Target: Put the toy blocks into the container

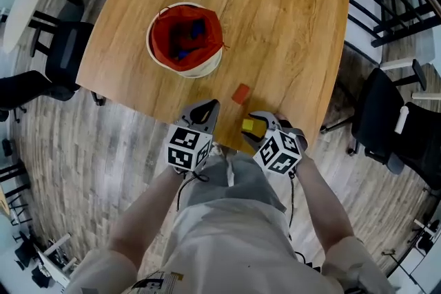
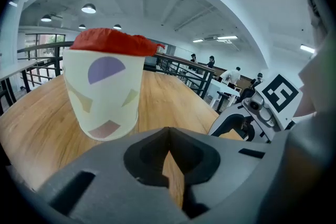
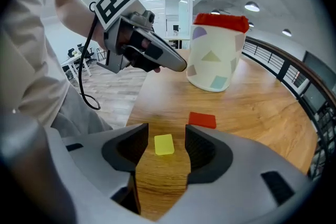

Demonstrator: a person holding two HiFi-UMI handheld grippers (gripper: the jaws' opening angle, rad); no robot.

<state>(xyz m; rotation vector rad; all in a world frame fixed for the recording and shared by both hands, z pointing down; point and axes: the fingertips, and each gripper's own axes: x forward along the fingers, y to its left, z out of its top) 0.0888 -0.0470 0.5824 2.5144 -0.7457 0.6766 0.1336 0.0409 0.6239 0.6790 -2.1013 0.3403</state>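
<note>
A white container (image 1: 207, 67) with a red lining stands mid-table, with blue blocks inside. It also shows as a patterned tub (image 2: 105, 92) in the left gripper view and as a tub (image 3: 215, 55) in the right gripper view. A yellow block (image 1: 251, 127) lies flat near the table's front edge. My right gripper (image 1: 260, 122) is open, and its jaws stand on either side of the yellow block (image 3: 164, 144) without touching it. A red block (image 3: 202, 120) lies just beyond it, seen also as a small red piece (image 1: 240, 93) from above. My left gripper (image 1: 209, 109) hovers left of it, shut and empty (image 2: 168, 136).
The wooden table (image 1: 289, 17) ends right under both grippers, with the person's lap below. Black office chairs stand on the floor at the left (image 1: 62, 51) and right (image 1: 393, 120). Railings run along the back.
</note>
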